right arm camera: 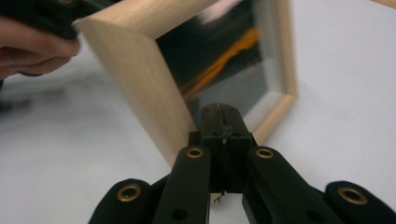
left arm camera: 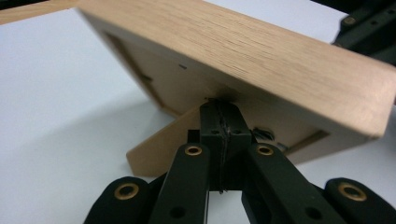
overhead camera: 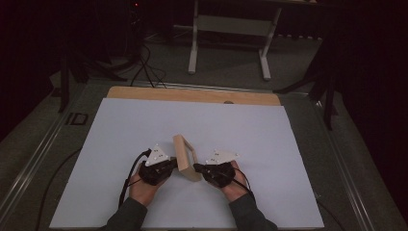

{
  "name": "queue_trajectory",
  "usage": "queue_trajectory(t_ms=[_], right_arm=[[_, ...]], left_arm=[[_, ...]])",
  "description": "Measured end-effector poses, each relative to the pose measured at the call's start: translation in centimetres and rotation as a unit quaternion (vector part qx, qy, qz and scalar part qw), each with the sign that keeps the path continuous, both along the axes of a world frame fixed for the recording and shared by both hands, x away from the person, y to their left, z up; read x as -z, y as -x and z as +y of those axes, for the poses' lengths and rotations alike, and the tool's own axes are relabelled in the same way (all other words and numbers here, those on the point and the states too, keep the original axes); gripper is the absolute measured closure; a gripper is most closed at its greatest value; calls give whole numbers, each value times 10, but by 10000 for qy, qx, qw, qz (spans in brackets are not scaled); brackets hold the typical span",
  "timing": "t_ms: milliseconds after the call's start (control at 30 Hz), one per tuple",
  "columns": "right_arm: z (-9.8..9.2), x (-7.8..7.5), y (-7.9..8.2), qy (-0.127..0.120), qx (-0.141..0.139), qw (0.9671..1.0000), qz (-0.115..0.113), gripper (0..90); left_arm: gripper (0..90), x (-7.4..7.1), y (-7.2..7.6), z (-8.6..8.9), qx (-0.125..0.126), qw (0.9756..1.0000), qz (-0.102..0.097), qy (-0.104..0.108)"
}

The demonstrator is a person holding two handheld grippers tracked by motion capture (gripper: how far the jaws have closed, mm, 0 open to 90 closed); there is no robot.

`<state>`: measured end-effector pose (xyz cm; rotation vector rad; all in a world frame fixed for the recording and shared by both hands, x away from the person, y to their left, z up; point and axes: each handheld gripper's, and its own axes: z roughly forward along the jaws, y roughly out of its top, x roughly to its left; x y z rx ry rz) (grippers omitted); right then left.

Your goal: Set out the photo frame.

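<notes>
Roughly midway across the tabletop (overhead camera: 120, 125), nearer its near edge, a pale wooden frame (overhead camera: 185, 156) stands tilted on its prop, glass reflecting orange. Left tool (overhead camera: 168, 166) and right tool (overhead camera: 196, 168) flank it, jaws seemingly pressed together, gripping nothing.

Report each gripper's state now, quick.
Left gripper: shut, fingers together against the back of the wooden picture frame, gripping nothing.
Right gripper: shut, at the frame's front edge, gripping nothing.

Overhead view faces forward; both gripper views closely share the wooden frame (overhead camera: 186, 157).
</notes>
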<state>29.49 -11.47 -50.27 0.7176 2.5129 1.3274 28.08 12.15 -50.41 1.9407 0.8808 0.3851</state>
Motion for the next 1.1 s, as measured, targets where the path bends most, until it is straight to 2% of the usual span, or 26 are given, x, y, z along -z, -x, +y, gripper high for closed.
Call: queue_trajectory(t_ms=[333, 533, 700, 800, 967, 1100], right_arm=[[14, 1, 9, 8, -214, 9998, -22, 897], [14, 1, 9, -14, -177, 9998, -29, 858], [14, 1, 8, -2, -144, 9999, -67, 818], [13, 2, 8, -5, -115, 9999, -87, 783], [12, 1, 7, 28, -24, 9999, -133, 688], [11, 1, 7, 53, 13, 9998, -201, 642]], left_arm=[[896, 0, -3, 5, -127, 9997, 76, 186], [882, 0, -3, 6, -139, 9997, 64, 163], [815, -1, -3, 9, -233, 9996, 59, 151], [773, -2, -2, 13, -394, 9991, 29, 172], [661, -6, -2, 21, -688, 9972, 32, 283], [577, -8, -3, 27, -788, 9959, 113, 430]])
